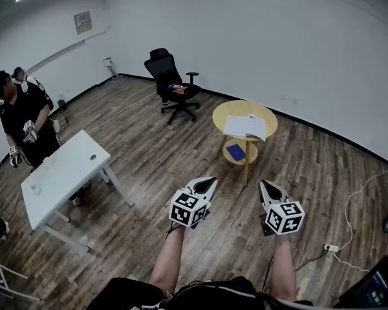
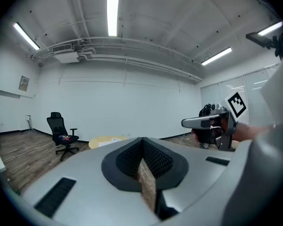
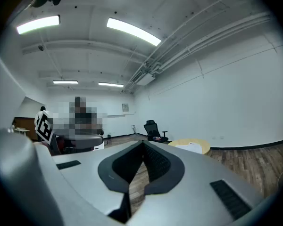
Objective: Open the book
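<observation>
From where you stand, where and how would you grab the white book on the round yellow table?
I'd probably take the white book by its near corner, coming in low from this side. It lies flat on the round yellow table, with its front edge close to the rim. The spine side can't be told from here.

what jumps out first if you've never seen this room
The left gripper and right gripper, both shut and empty, are held out low in the foreground over the wood floor. Just beyond them stands a round yellow table with a white book on top. A black office chair stands further back to the left, near the far wall.
</observation>
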A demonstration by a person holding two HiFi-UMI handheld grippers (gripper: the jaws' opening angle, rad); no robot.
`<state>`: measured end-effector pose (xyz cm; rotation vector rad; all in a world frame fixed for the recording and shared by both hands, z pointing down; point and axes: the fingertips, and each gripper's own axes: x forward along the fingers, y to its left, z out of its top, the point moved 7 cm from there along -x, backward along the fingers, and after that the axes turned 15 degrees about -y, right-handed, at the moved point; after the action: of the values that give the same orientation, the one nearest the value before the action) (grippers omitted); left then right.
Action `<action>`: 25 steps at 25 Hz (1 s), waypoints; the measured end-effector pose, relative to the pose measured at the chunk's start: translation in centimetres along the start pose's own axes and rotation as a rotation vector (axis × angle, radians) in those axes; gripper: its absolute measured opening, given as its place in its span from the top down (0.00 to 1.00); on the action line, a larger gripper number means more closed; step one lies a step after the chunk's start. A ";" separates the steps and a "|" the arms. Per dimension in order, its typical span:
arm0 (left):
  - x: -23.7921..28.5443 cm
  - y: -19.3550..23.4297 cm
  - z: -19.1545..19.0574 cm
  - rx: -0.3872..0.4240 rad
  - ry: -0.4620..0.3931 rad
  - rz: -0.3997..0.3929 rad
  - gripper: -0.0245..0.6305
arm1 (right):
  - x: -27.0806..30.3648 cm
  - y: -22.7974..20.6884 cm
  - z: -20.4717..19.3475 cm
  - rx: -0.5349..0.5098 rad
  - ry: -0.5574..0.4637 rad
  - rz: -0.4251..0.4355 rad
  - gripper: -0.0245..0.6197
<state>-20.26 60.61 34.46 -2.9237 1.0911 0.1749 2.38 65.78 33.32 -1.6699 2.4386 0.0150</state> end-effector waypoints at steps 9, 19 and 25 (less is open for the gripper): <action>3.6 3.6 -1.7 -0.011 0.010 0.011 0.96 | 4.4 -3.0 -1.5 -0.008 0.009 -0.007 0.95; 13.7 9.7 -3.9 -0.019 0.021 0.021 0.96 | 13.3 -11.1 -3.5 0.002 0.025 -0.011 0.96; 20.4 14.0 -4.2 -0.017 0.024 0.043 0.96 | 20.2 -15.9 -4.3 0.013 0.038 0.018 0.96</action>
<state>-13.72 36.50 36.73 -2.9260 1.1620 0.1504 9.34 40.81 35.87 -1.6574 2.4760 -0.0309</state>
